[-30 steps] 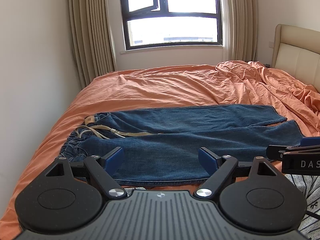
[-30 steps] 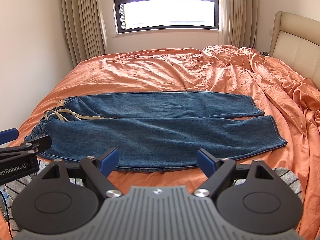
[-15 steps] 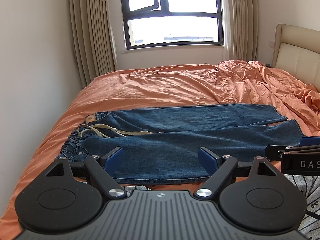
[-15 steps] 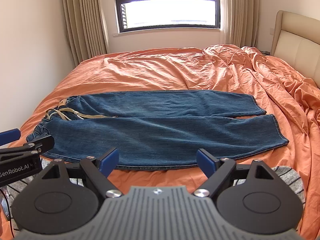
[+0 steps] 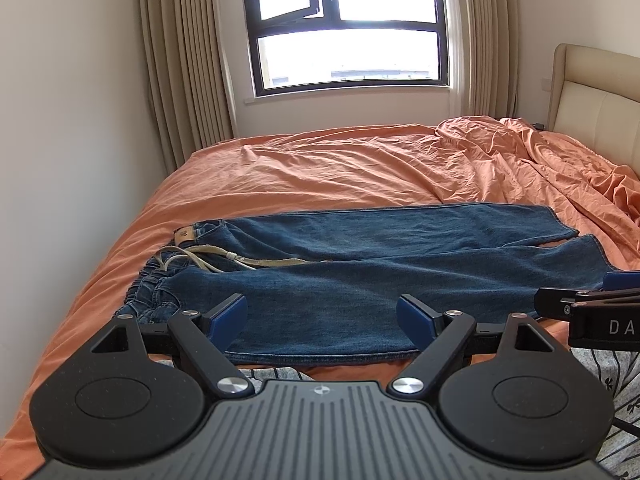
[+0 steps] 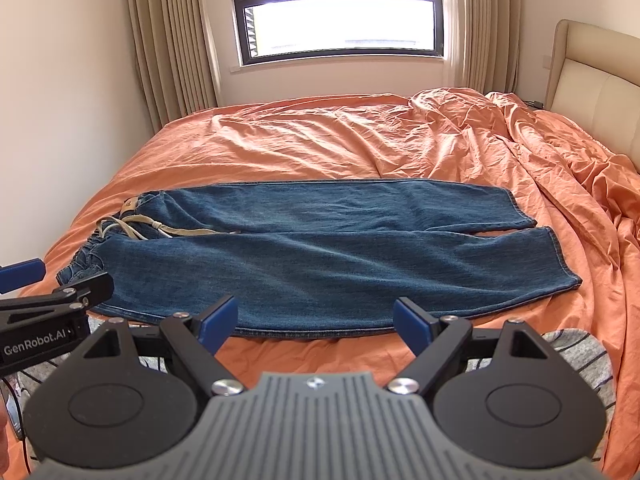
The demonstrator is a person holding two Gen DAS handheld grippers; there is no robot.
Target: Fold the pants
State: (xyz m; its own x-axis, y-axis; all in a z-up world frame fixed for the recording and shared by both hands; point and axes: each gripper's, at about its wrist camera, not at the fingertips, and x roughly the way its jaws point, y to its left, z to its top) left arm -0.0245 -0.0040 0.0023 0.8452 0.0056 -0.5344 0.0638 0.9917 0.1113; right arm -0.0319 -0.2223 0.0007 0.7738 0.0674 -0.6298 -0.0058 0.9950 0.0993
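Blue denim pants (image 5: 360, 272) lie flat across the orange bed, waist with a beige drawstring (image 5: 224, 258) at the left, leg hems at the right. They also show in the right wrist view (image 6: 320, 248). My left gripper (image 5: 322, 316) is open and empty, just in front of the pants' near edge towards the waist. My right gripper (image 6: 316, 320) is open and empty, in front of the near edge towards the legs. Each gripper's tip shows in the other view, the right one (image 5: 592, 304) and the left one (image 6: 56, 292).
The orange bedsheet (image 6: 360, 144) is rumpled at the right near the beige headboard (image 6: 592, 76). A window (image 5: 348, 28) with curtains is behind the bed. A wall runs along the left. A grey striped cloth (image 6: 576, 356) lies at the bed's near edge.
Both grippers have drawn back and risen slightly, so the pants sit a little farther off. The pants have not moved. Both grippers stay open.
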